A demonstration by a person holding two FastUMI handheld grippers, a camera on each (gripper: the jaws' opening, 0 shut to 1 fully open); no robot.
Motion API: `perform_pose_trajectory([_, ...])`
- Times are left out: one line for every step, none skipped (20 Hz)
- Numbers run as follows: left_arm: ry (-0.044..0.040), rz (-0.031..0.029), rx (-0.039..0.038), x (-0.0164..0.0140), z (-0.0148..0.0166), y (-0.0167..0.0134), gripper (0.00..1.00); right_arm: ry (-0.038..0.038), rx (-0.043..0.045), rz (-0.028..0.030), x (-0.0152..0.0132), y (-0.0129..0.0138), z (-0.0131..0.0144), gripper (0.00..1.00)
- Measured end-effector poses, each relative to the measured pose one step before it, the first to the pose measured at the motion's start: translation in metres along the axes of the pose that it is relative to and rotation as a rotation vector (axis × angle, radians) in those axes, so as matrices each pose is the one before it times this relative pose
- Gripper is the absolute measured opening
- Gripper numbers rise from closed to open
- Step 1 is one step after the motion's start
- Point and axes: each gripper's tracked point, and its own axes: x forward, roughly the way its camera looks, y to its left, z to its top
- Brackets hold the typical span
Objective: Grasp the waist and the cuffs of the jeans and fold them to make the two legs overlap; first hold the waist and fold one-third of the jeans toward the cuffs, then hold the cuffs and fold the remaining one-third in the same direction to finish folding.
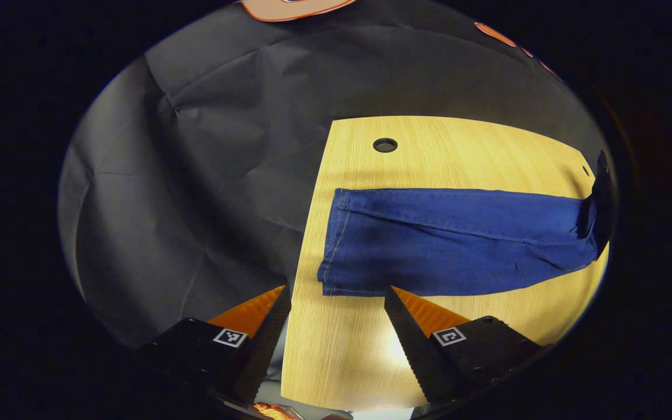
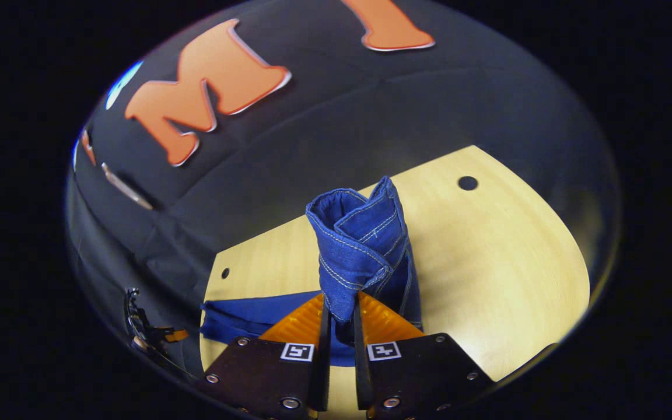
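In the left gripper view, the jeans [image 1: 458, 239] are lying lengthwise across a light wooden table [image 1: 347, 350], the legs stacked one on the other with the cuffs at the left end, just inside the table's left edge. The left gripper [image 1: 336, 326] is hovering over the near part of the table, its two fingers standing wide apart with nothing between them; the right finger's tip is sitting just near the lower hem of the cuffs, while the left finger is hanging past the table's edge over the dark cloth wall [image 1: 196, 175]. A round hole [image 1: 385, 145] is showing in the tabletop beyond the jeans, and a smaller one farther right. At the far right end the denim is rising off the wood into a dark shape at the edge of the view.

In the right gripper view, the right gripper [image 2: 340, 326] is pinching the waist of the jeans [image 2: 359, 245], both fingers pressing on the denim, which is bunching up in a stitched roll above the fingertips. The rest of the fabric is trailing down to the table [image 2: 517, 274] on the left. The other gripper [image 2: 143, 332] is showing small at the far left edge.
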Motion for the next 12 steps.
perform_pose_trajectory([-0.00214, -0.00665, -0.01485, -0.00016, -0.00155, 0.00056, 0.99, 0.00364, -0.02466, 0.01845, -0.00362, 0.01136, -0.00184, 0.19])
perform_pose_trajectory([0.00065, -0.00541, -0.01336, 0.0005, -0.0006, 0.00029, 0.99, 0.01185, -0.02637, 0.01658, -0.00195, 0.01137, 0.0001, 0.19])
perform_pose_trajectory([0.00064, -0.00511, -0.01304, -0.00042, -0.00168, 0.00066, 0.99, 0.00652, -0.02739, 0.01015, 0.00406, 0.01629, -0.00563, 0.19])
perform_pose_trajectory([0.00545, -0.00532, -0.01284, 0.00049, -0.00022, -0.00036, 0.99, 0.01544, -0.02423, 0.00631, 0.00523, 0.01397, -0.00683, 0.19])
perform_pose_trajectory([0.00343, -0.0069, -0.01407, -0.00073, -0.00072, -0.00001, 0.99, 0.01401, -0.02033, 0.00771, 0.0122, 0.02344, -0.01451, 0.19])
perform_pose_trajectory([0.00544, -0.00827, -0.01628, 0.0003, -0.00081, -0.00057, 0.99, 0.02041, -0.01596, 0.01071, 0.00811, 0.01642, -0.01115, 0.19])
perform_pose_trajectory([0.0087, -0.00959, -0.01793, -0.0003, -0.0009, 0.00047, 0.99, 0.02041, -0.0206, 0.00725, 0.01005, 0.01473, -0.01216, 0.19])
perform_pose_trajectory([0.01014, -0.01259, -0.02037, 0.00067, -0.00117, -0.00084, 0.99, 0.01318, -0.01998, -0.00648, 0.00834, 0.01086, -0.00825, 0.19])
perform_pose_trajectory([0.0142, -0.01677, -0.02304, 0.00096, -0.00145, -0.0008, 0.99, 0.01257, -0.01855, -0.0113, 0.00846, 0.00634, -0.00682, 0.19])
perform_pose_trajectory([0.01861, -0.02225, -0.02964, 0.0014, -0.00227, -0.00131, 0.99, 0.00827, -0.01477, -0.01926, 0.01169, 0.00407, -0.00578, 0.19])
perform_pose_trajectory([0.03016, -0.02805, -0.03945, -0.00024, -0.0042, -0.00015, 0.99, 0.01028, -0.01006, -0.02009, 0.00926, 0.00641, -0.00543, 0.19])
perform_pose_trajectory([0.03387, -0.02767, -0.05227, 0.0003, -0.00426, -0.00052, 0.99, 0.01715, 0.00037, -0.02388, 0.00955, 0.00347, -0.00761, 0.19])
